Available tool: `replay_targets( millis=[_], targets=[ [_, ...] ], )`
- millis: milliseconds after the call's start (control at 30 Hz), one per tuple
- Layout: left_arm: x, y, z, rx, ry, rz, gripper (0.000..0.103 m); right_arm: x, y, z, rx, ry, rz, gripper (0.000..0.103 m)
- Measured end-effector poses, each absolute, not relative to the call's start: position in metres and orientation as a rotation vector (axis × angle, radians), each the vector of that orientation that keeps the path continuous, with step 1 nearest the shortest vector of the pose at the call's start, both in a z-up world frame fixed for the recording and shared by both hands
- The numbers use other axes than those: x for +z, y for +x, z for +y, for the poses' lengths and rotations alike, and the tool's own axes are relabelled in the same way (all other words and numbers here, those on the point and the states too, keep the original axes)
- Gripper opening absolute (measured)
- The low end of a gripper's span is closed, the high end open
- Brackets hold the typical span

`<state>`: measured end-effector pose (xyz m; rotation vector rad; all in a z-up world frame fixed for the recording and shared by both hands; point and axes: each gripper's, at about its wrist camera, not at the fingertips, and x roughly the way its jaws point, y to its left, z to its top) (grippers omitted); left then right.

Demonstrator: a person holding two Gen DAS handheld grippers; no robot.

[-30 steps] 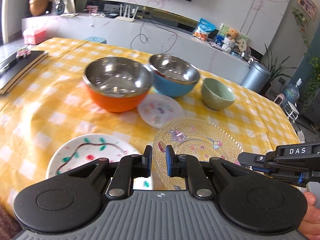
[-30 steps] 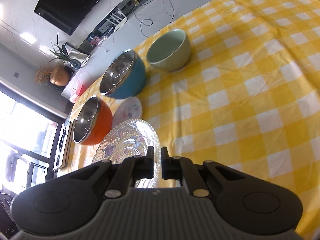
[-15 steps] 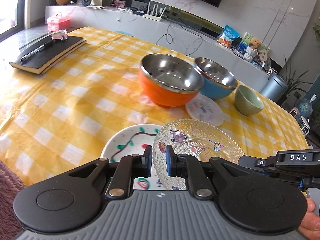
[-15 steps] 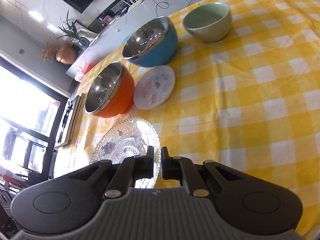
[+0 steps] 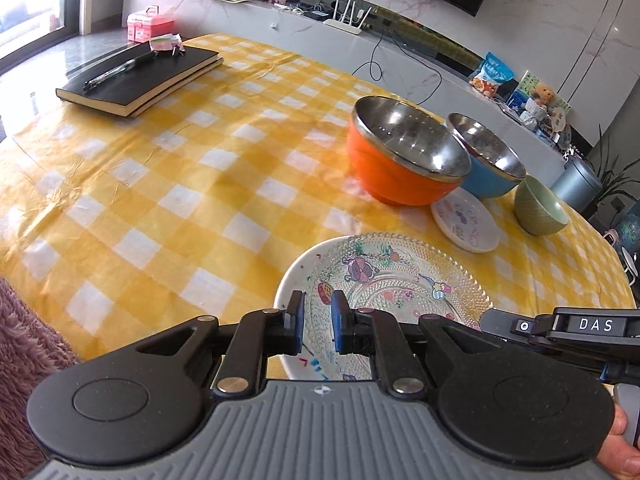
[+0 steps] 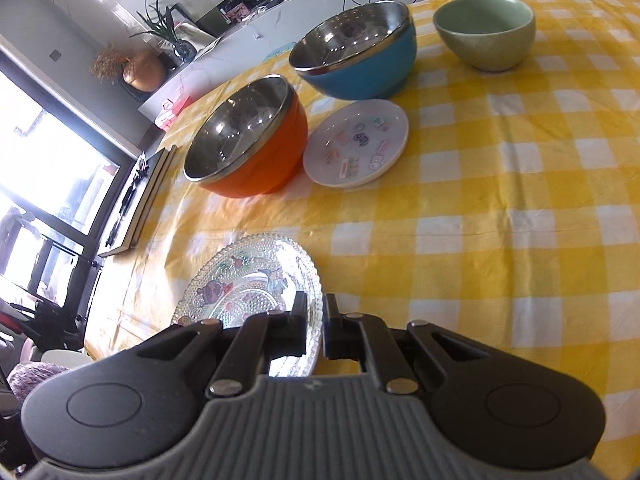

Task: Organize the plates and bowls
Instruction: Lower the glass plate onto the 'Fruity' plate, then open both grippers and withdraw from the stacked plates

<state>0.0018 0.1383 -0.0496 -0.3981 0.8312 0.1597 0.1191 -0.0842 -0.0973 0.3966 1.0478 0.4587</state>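
A clear glass plate (image 5: 400,280) with cartoon prints hangs over a larger white plate (image 5: 286,280) near the table's front edge; I cannot tell whether they touch. My left gripper (image 5: 318,322) is shut on the glass plate's near rim. My right gripper (image 6: 316,322) is shut on its other rim and shows at the right (image 5: 496,320) of the left wrist view. Behind stand an orange steel-lined bowl (image 5: 404,168), a blue bowl (image 5: 488,164), a green bowl (image 5: 540,208) and a small white plate (image 5: 466,220).
A black notebook (image 5: 140,76) with a pen lies at the far left of the yellow checked tablecloth (image 5: 180,184). A pink box (image 5: 150,24) sits on the ledge behind. A fluffy pink thing (image 5: 24,360) is at the near left edge.
Both grippers carried the glass plate leftwards, from beside the white plate to over it. The bowls and the small plate stayed put.
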Motion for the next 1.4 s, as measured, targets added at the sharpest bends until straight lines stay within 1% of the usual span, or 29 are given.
replay_targets(
  millis=[467,1000,1200,1300,1367,1400],
  targets=[
    [-0.053,-0.002,0.140,0.200,-0.350,0.827,0.015,-0.099,0.114,-0.060,0.466,0.263,1.005,0.007],
    [-0.056,-0.001,0.132,0.225,-0.283,0.825,0.015,-0.096,0.094,-0.031,0.421,-0.017,0.873,0.007],
    [-0.055,0.000,0.130,0.231,-0.249,0.823,0.015,-0.097,0.084,-0.019,0.430,-0.124,0.818,0.010],
    [-0.053,-0.001,0.131,0.231,-0.250,0.811,0.016,-0.096,0.085,-0.019,0.439,-0.132,0.819,0.011],
    [-0.050,-0.002,0.132,0.231,-0.250,0.793,0.022,-0.094,0.089,-0.026,0.446,-0.086,0.837,0.011],
    [-0.049,-0.002,0.132,0.233,-0.245,0.784,0.023,-0.093,0.091,-0.029,0.443,-0.066,0.842,0.011]
  ],
)
